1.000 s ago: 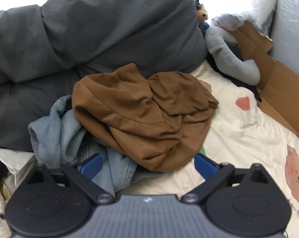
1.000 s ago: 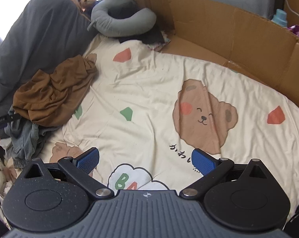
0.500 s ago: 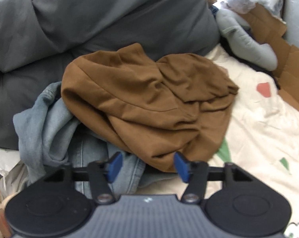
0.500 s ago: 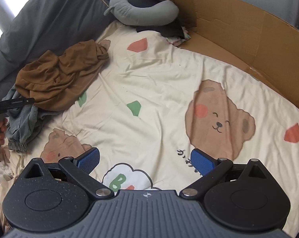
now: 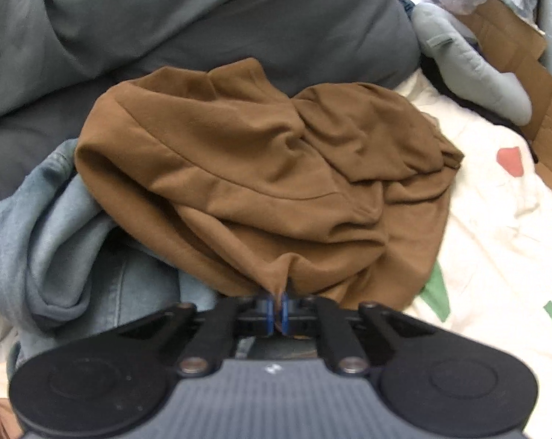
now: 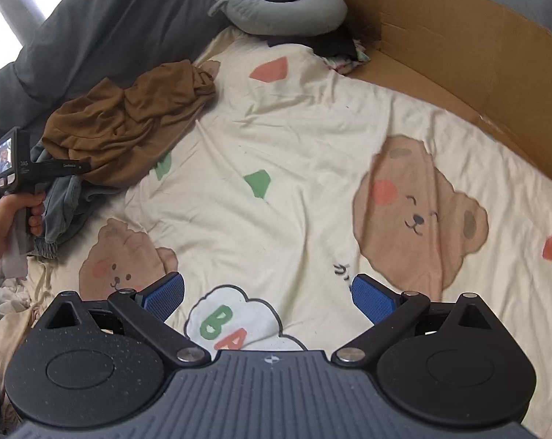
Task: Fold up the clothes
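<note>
A crumpled brown garment (image 5: 268, 183) lies on top of a blue-grey denim garment (image 5: 60, 226) at the left side of the bed. My left gripper (image 5: 277, 309) is shut on a pinch of the brown garment's near edge. In the right wrist view the brown garment (image 6: 129, 124) sits at the upper left, with the left gripper (image 6: 78, 165) held at its lower edge. My right gripper (image 6: 267, 294) is open and empty above the cream bear-print sheet (image 6: 312, 168), well to the right of the clothes.
A dark grey duvet (image 5: 166, 22) is bunched behind the clothes. A grey neck pillow (image 6: 283, 11) lies at the head of the bed. A cardboard wall (image 6: 477, 58) runs along the right side. More light fabric (image 6: 5, 311) lies at the bed's left edge.
My left gripper moved in to the brown garment's near edge and closed on it. The right gripper stayed open and shifted slightly over the sheet.
</note>
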{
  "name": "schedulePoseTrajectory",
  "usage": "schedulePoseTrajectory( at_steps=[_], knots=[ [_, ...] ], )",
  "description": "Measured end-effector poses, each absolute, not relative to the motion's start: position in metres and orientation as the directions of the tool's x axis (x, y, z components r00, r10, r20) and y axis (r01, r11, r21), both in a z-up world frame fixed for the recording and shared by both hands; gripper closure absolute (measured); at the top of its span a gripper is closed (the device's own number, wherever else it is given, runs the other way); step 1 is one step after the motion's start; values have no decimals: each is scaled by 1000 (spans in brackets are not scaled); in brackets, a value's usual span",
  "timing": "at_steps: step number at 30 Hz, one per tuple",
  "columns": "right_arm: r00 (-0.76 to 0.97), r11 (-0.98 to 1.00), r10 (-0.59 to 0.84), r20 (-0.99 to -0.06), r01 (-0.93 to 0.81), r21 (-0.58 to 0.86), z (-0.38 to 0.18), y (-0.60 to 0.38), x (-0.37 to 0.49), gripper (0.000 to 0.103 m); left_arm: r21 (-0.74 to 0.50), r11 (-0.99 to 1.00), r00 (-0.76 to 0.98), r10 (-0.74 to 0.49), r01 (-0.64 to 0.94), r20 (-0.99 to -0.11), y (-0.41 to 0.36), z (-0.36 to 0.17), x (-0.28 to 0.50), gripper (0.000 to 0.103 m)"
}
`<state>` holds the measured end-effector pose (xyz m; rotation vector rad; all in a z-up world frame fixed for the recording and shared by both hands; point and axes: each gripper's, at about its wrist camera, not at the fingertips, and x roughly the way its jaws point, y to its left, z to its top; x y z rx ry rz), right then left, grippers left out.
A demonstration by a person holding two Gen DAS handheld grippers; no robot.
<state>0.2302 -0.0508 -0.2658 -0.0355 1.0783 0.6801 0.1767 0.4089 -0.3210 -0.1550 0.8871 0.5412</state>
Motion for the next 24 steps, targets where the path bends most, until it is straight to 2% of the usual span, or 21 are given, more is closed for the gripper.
schedulePoseTrajectory(
  at_steps=[3, 15, 24],
  knots=[
    [295, 806, 499, -815, -502, 312, -277, -61, 224, 3, 93, 873, 530, 372, -479, -762, 401, -312, 176, 100],
    [343, 754, 627, -699, -493, 434, -288, -49, 225, 3, -51, 922, 600, 207, -383, -773, 349, -276, 155, 101],
    [308, 742, 654, -691, -441, 505, -303, -48, 226, 4, -87, 948, 575, 111, -307, -811, 315, -285, 132, 101]
  ],
)
